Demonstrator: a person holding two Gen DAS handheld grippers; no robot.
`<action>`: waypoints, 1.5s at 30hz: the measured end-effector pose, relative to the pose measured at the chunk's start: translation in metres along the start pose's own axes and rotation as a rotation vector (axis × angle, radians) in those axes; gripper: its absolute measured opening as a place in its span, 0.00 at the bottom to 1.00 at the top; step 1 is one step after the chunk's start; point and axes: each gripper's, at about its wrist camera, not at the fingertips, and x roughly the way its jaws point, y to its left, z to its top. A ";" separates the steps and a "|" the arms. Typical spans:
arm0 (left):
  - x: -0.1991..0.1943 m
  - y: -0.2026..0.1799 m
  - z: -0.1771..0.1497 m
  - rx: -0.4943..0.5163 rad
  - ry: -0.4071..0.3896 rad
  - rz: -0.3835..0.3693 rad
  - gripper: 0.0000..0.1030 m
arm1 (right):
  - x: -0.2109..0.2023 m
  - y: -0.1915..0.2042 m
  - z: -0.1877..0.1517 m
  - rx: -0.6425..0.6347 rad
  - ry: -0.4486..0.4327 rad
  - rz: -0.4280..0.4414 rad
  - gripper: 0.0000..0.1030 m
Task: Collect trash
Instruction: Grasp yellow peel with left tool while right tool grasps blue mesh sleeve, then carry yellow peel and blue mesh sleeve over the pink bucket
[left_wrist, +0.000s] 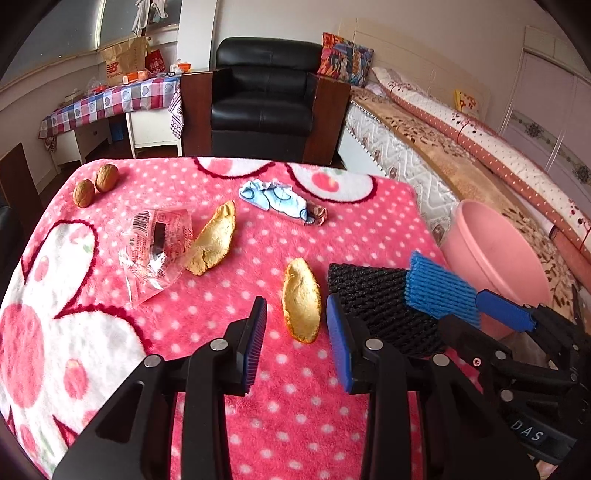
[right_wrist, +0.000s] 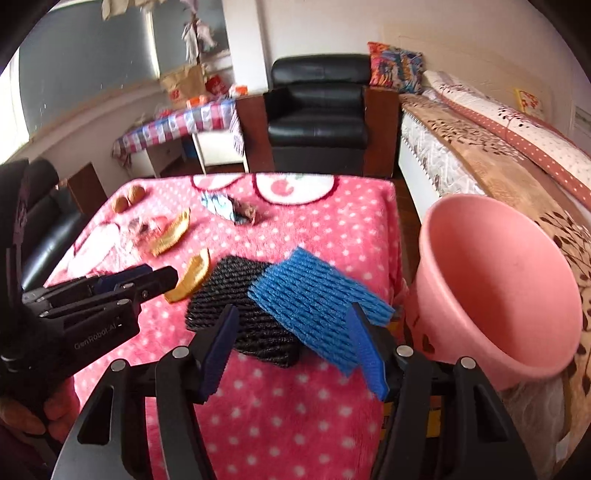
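On the pink dotted blanket lie two orange peels, a clear plastic wrapper, a crumpled blue-white wrapper, a black foam net and a blue foam net. My left gripper is open, its jaws on either side of the nearer peel. My right gripper is open around the blue net, which rests against its right finger and partly over the black net. The pink bin stands off the table's right edge.
Two walnuts lie at the blanket's far left corner. A bed runs along the right behind the bin. A black armchair and a checked side table stand beyond the table.
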 end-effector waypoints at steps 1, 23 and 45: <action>0.004 0.000 0.000 0.000 0.012 0.006 0.33 | 0.005 0.000 0.000 -0.006 0.012 -0.004 0.57; -0.030 0.002 0.004 0.012 -0.048 -0.023 0.03 | -0.023 -0.016 -0.007 0.130 -0.026 0.073 0.06; -0.074 -0.123 0.023 0.213 -0.195 -0.210 0.03 | -0.120 -0.106 -0.009 0.374 -0.290 0.029 0.07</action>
